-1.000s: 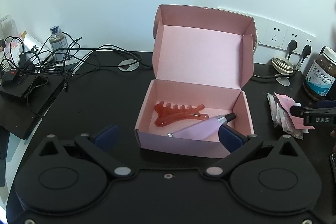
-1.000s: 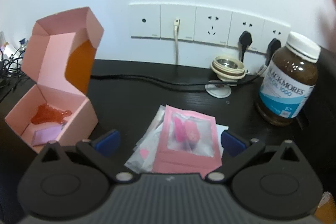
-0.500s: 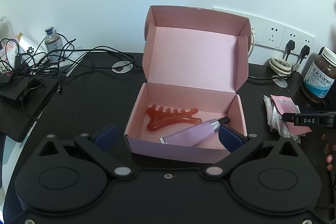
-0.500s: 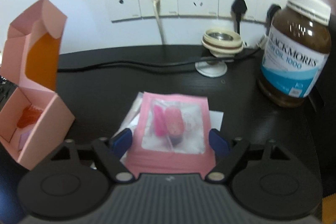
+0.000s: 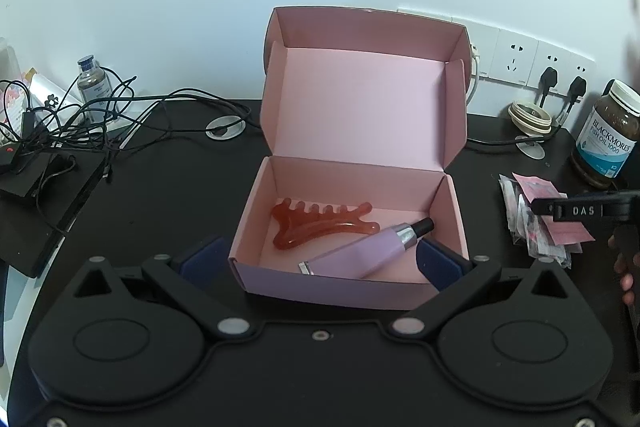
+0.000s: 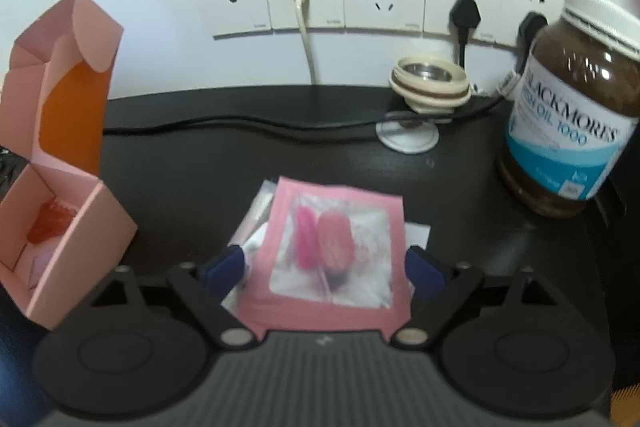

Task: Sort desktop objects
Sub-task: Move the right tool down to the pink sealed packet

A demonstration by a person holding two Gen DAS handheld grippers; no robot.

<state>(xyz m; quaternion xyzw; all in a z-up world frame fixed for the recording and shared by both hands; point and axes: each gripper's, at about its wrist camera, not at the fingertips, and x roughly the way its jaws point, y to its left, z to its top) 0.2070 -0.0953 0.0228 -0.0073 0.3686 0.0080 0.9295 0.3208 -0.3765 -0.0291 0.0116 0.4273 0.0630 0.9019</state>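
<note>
While the left gripper (image 5: 320,259) points down at a slant toward the open pink box (image 5: 348,279) on the black desk (image 5: 160,211), its blue fingers (image 5: 202,253) stand spread wide, one on each side of the box's front wall, and I cannot tell whether they touch the cardboard. Inside the box lie an orange-red comb-shaped piece (image 5: 320,223) and a lilac tube (image 5: 360,253) with a black cap; the tube is tilted across the box's near right corner, just beside the comb piece. The raised lid stands upright behind them.

The right gripper (image 6: 324,269) tilts steeply down over a pink sachet (image 6: 332,255) with a clear window, which rests on top of a small stack of clear packets (image 6: 256,223) on the desk. Its jaws are opening, with the sachet between the two blue fingers (image 6: 224,267); the pads sit at the sachet's edges without visibly pressing it. In the left wrist view this gripper shows at the right edge, a hand (image 5: 626,259) around its handle, above the same stack.

A brown fish oil bottle (image 6: 576,115) stands to the right of the sachet, well apart from the box.
</note>
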